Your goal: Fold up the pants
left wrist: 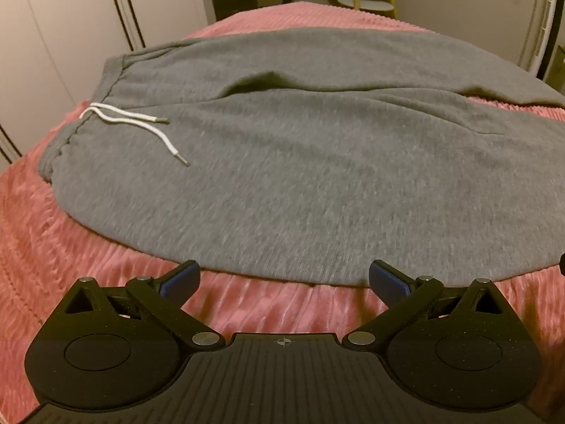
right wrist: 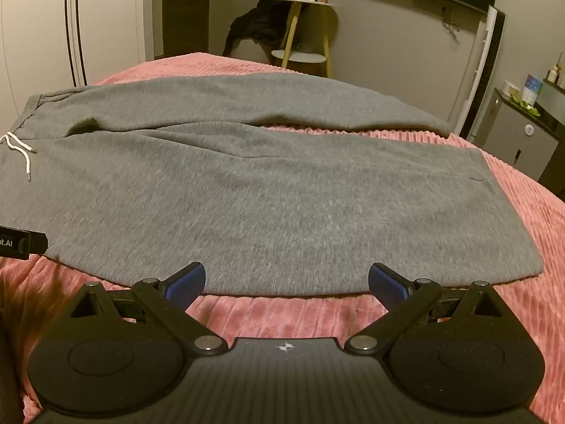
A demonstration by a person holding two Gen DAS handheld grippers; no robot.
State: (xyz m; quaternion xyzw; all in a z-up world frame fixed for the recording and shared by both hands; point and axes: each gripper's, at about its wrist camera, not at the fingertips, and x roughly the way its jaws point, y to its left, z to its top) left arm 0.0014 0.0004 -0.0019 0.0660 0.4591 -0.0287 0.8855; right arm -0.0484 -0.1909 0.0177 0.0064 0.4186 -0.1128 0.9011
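Grey sweatpants [left wrist: 282,162] lie flat on a pink ribbed bedspread [left wrist: 70,247], waistband at the left with a white drawstring [left wrist: 141,123], legs running to the right. My left gripper [left wrist: 284,279] is open, its blue pads just at the near edge of the pants, holding nothing. In the right wrist view the same pants [right wrist: 265,194] lie spread out, the drawstring [right wrist: 19,152] at the far left. My right gripper [right wrist: 286,281] is open and empty at the near edge of the near leg. The left gripper's body [right wrist: 21,242] shows at the left edge.
White wardrobe doors [left wrist: 53,35] stand at the left. A small yellow-legged side table [right wrist: 303,35] with dark clothing draped beside it stands beyond the bed. A grey cabinet [right wrist: 522,134] with small items stands at the right.
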